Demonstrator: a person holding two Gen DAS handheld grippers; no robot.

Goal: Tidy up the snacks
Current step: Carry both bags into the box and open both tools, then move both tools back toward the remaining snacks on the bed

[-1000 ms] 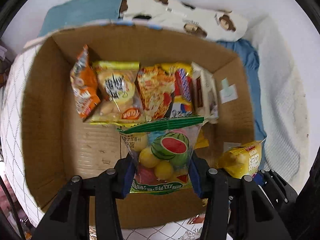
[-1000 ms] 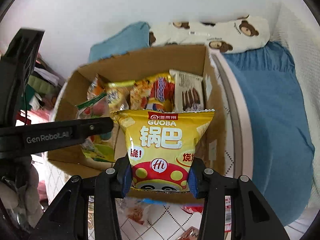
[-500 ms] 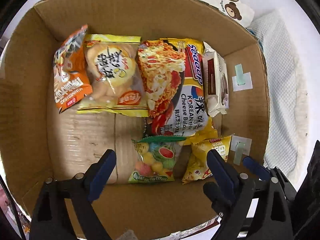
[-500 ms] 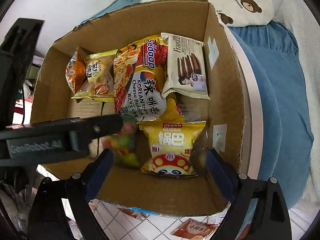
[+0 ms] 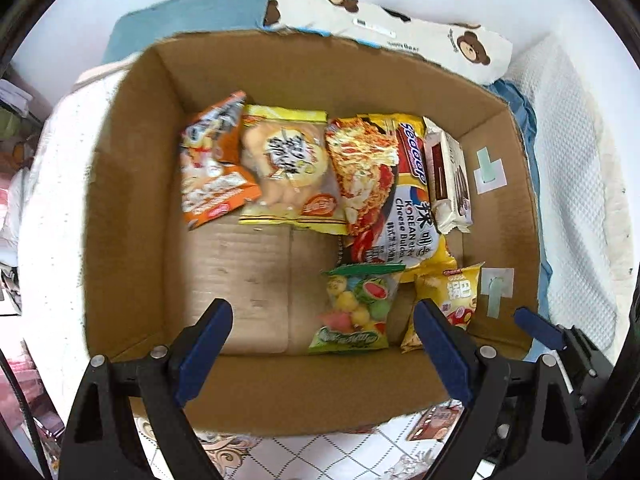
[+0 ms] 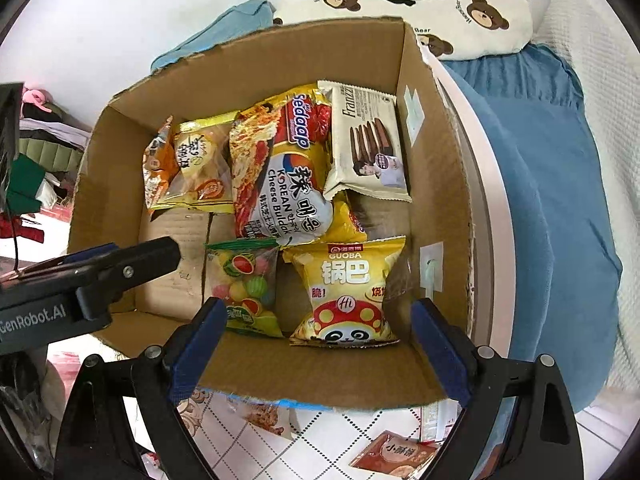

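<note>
A cardboard box point(image 5: 132, 216) point(image 6: 436, 184) holds several snack packs. The fruit candy bag point(image 5: 354, 308) point(image 6: 244, 284) lies flat near the front, with the yellow Guoba pack point(image 5: 452, 300) point(image 6: 348, 292) beside it on the right. Behind them sit an orange pack point(image 5: 208, 168), a yellow pastry pack point(image 5: 288, 172), the Sedaap noodle pack point(image 6: 280, 176) and a white Franzzi wafer pack point(image 6: 368, 140). My left gripper point(image 5: 322, 340) hangs open above the box's front, nothing between its blue pads. My right gripper point(image 6: 316, 336) is open too, above the Guoba pack. The left gripper's body point(image 6: 80, 276) shows in the right wrist view.
The box rests on a white quilted bed cover point(image 5: 52, 208) beside a blue blanket point(image 6: 540, 208) and a bear-print pillow point(image 6: 472, 20). Loose snack packets point(image 6: 392, 456) lie on the checked sheet in front of the box. Clutter fills the far left edge.
Both grippers opened and released their packs, the fruit candy bag and the Guoba pack, which now lie on the box floor. The left gripper has since drawn back and up from the box.
</note>
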